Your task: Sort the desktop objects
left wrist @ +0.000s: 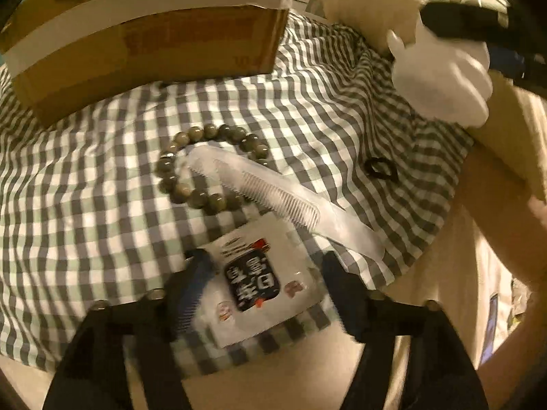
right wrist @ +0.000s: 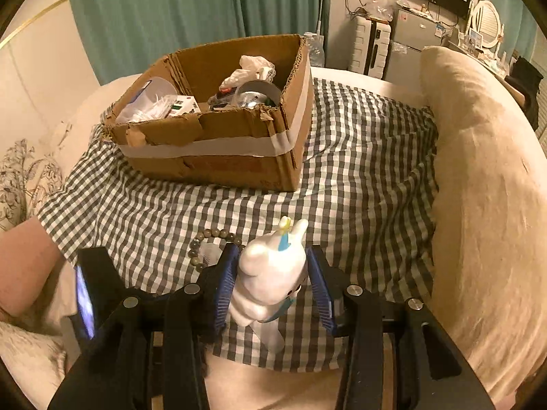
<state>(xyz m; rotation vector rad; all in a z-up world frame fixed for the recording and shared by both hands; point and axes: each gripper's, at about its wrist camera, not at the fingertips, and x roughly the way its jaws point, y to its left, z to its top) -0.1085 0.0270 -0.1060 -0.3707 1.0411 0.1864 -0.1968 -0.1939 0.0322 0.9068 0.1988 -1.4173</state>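
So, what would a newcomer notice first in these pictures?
Probably the white toy figure clamped in the right gripper, above the checked cloth. Then the open cardboard box of odds and ends behind it, and the left gripper open over a white packet beside a comb and bead bracelet.

Hidden and blurred regions, both wrist views
Cardboard box [left wrist: 143,48]: top cropped, contents unseen in left view. Packet [left wrist: 259,276] motion-blurred. Comb [right wrist: 209,252] largely behind right gripper [right wrist: 271,273].
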